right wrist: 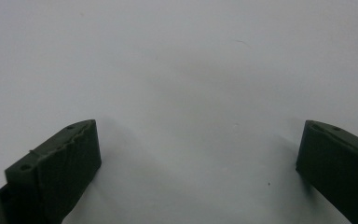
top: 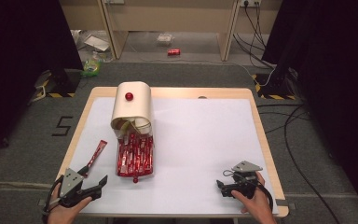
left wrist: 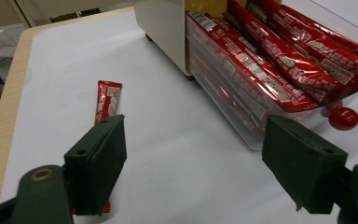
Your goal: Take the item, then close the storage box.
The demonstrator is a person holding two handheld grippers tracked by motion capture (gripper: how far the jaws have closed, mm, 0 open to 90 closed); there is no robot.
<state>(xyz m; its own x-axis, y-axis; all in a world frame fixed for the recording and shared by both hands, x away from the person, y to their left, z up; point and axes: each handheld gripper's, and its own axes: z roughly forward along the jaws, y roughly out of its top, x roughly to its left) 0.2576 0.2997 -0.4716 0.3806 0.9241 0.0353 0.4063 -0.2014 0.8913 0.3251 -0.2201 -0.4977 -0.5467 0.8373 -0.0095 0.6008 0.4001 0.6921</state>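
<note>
At the lower left of the high view, the left gripper [top: 97, 185] sits low over the white table sheet [top: 200, 140], its jaws wide apart with nothing between them. That wide stance suits a flat, thin target, so I judge it is lining up on the single red foil stick sachet [top: 96, 154] lying loose just above it, apart from the rest. In the left gripper view this sachet [left wrist: 108, 100] lies lengthwise ahead of the left-hand jaw, partly hidden by it.

At centre, the clear plastic drawer [top: 135, 161] packed with matching red sachets is pulled out from the cream rounded dispenser box [top: 131, 106], probably so the stray one can be dropped in.

At the lower right, the right gripper [top: 220, 186] rests on the sheet, jaws spread and empty, seemingly parked clear of the work.
</note>
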